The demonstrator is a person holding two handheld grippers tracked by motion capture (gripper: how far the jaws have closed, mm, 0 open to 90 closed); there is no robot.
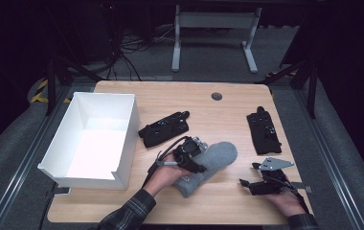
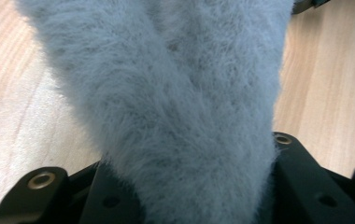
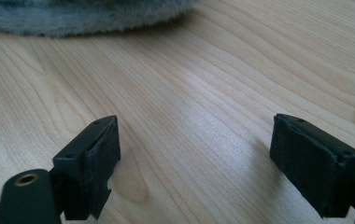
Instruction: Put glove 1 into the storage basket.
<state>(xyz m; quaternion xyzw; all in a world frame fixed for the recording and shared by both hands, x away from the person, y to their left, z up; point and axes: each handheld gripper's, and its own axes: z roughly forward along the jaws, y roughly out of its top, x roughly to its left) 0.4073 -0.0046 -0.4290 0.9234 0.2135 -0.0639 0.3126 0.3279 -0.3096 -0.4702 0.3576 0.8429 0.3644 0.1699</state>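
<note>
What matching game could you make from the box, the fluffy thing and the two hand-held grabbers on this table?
Things:
1. white box
2. grey fluffy mitten
3. left gripper
4. right gripper

Descriptions:
A. jaws wide apart above bare wood
B. stands at the table's left side, nothing visible inside
C. lies mid-table, squeezed at its middle
D. jaws pressed on the fur from both sides

Pairs: 1-B, 2-C, 3-D, 4-A

One grey fuzzy mitt [image 1: 208,165] at centre, one white box [image 1: 91,139] at left, two black straps [image 1: 164,128] [image 1: 263,130] at upper centre and right, two grippers [image 1: 189,154] [image 1: 262,184], one table [image 1: 228,108].
</note>
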